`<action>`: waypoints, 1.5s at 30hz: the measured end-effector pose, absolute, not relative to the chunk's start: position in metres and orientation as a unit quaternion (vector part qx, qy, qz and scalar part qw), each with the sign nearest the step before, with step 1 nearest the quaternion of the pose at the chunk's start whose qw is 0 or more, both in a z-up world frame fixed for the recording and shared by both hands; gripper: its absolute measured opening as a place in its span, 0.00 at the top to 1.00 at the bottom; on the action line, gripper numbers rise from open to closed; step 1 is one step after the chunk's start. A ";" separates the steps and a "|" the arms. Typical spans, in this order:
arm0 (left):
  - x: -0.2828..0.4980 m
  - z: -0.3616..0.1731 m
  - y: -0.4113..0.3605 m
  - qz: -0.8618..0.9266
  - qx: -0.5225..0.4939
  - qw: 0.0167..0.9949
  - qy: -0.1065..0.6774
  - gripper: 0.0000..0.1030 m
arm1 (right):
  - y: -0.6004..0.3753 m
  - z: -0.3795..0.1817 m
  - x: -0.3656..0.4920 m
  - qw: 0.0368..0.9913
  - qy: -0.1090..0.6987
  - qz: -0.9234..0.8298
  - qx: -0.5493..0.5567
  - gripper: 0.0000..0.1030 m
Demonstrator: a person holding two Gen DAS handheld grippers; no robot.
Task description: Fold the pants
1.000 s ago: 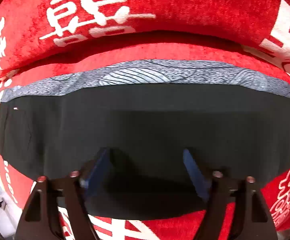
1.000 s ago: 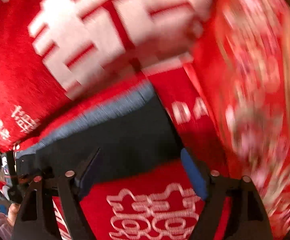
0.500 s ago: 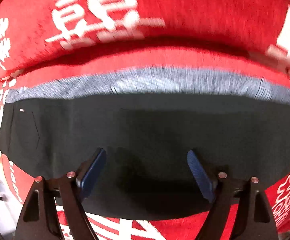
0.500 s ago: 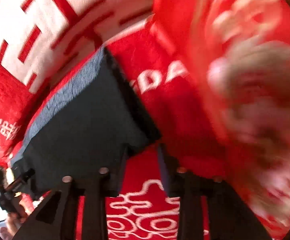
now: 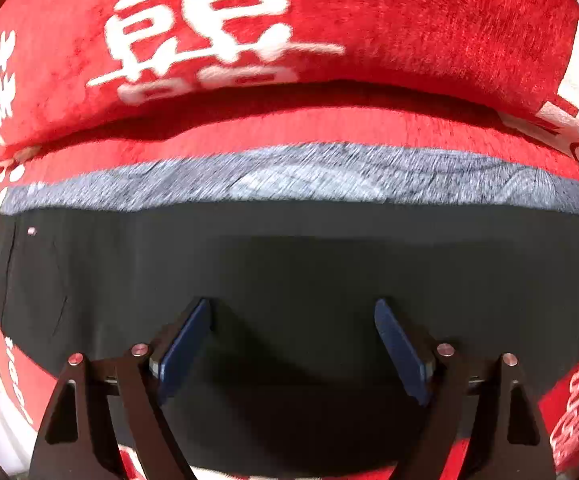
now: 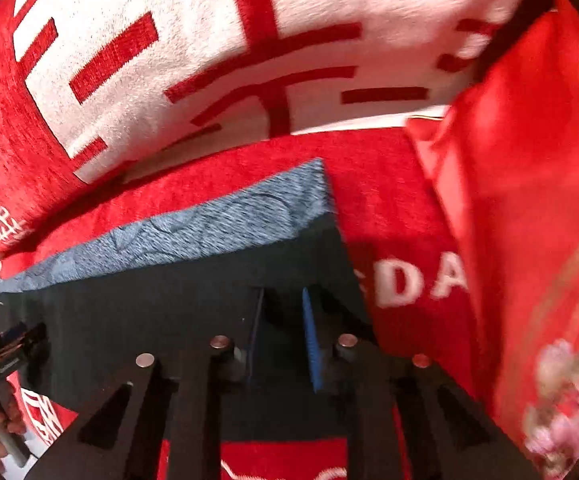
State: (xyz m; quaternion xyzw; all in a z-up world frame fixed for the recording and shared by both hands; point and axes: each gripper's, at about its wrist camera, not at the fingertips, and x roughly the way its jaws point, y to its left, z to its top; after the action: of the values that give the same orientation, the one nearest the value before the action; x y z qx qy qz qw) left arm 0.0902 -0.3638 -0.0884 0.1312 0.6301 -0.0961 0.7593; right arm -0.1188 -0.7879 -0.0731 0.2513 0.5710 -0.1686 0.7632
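Note:
The dark pants (image 5: 289,272) lie flat and folded on a red cover, with a grey patterned strip (image 5: 289,178) showing along their far edge. My left gripper (image 5: 293,316) is open just above the pants' near part, holding nothing. In the right wrist view the pants (image 6: 161,308) and grey strip (image 6: 217,228) fill the lower left. My right gripper (image 6: 281,304) hovers over the pants' right end near the corner, its jaws narrowed to a small gap with nothing between them. The left gripper (image 6: 9,340) shows at the far left edge.
A red cushion with large white characters (image 5: 249,32) rises right behind the pants. A red patterned cloth with pink flowers (image 6: 529,240) stands at the right. The red cover with white lettering (image 6: 417,284) lies under the pants.
My right gripper has swung left from the red cover onto the pants' right end and its jaws have narrowed. My left gripper has stayed open, drifting slightly over the pants.

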 end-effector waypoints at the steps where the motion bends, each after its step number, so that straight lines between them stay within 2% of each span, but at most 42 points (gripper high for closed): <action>1: 0.090 -0.088 -0.356 -0.096 0.135 0.753 0.637 0.17 | -0.788 -0.069 -0.125 0.755 0.577 -0.179 0.256 0.81; 3: 0.085 -0.077 -0.337 -0.096 0.137 0.749 0.641 0.17 | -0.782 -0.058 -0.130 0.745 0.583 -0.182 0.270 0.75; 6: 0.089 -0.056 -0.293 -0.071 0.127 0.763 0.630 0.17 | -0.756 -0.041 -0.140 0.750 0.564 -0.116 0.325 0.75; 9: 0.103 -0.047 -0.245 -0.034 0.112 0.768 0.630 0.17 | -0.695 -0.039 -0.135 0.735 0.562 -0.014 0.379 0.70; 16: 0.149 -0.047 -0.127 0.021 0.129 0.782 0.610 0.17 | -0.489 -0.098 -0.096 0.643 0.562 0.154 0.497 0.68; 22: 0.166 -0.086 -0.067 0.040 0.161 0.777 0.607 0.17 | -0.403 -0.150 -0.075 0.620 0.545 0.142 0.546 0.67; 24: 0.164 -0.084 -0.051 0.014 0.120 0.786 0.607 0.11 | -0.401 -0.157 -0.072 0.624 0.535 0.134 0.554 0.67; 28: 0.162 -0.084 -0.039 -0.009 0.080 0.790 0.608 0.10 | -0.401 -0.155 -0.060 0.624 0.520 0.116 0.571 0.67; 30: 0.161 -0.082 -0.041 -0.019 0.084 0.790 0.607 0.10 | -0.404 -0.144 -0.051 0.626 0.524 0.112 0.567 0.93; 34: 0.158 -0.084 -0.038 -0.040 0.083 0.795 0.599 0.10 | -0.404 -0.104 -0.050 0.681 0.515 0.113 0.508 0.92; 38: 0.155 -0.085 -0.040 -0.043 0.103 0.801 0.589 0.10 | -0.393 -0.131 -0.065 0.670 0.562 0.074 0.480 0.93; 41: 0.149 -0.075 -0.049 -0.032 0.124 0.792 0.597 0.11 | -0.394 -0.127 -0.079 0.652 0.594 0.067 0.467 0.92; 45: 0.123 -0.051 -0.086 -0.090 0.119 0.794 0.589 0.11 | -0.422 -0.082 -0.087 0.691 0.591 0.056 0.412 0.87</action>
State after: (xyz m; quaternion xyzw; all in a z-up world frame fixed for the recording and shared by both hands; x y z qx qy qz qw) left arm 0.1234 -0.0862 -0.0507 0.1189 0.5891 -0.0901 0.7942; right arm -0.0874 -0.4221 -0.0820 0.4121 0.5910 0.0562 0.6912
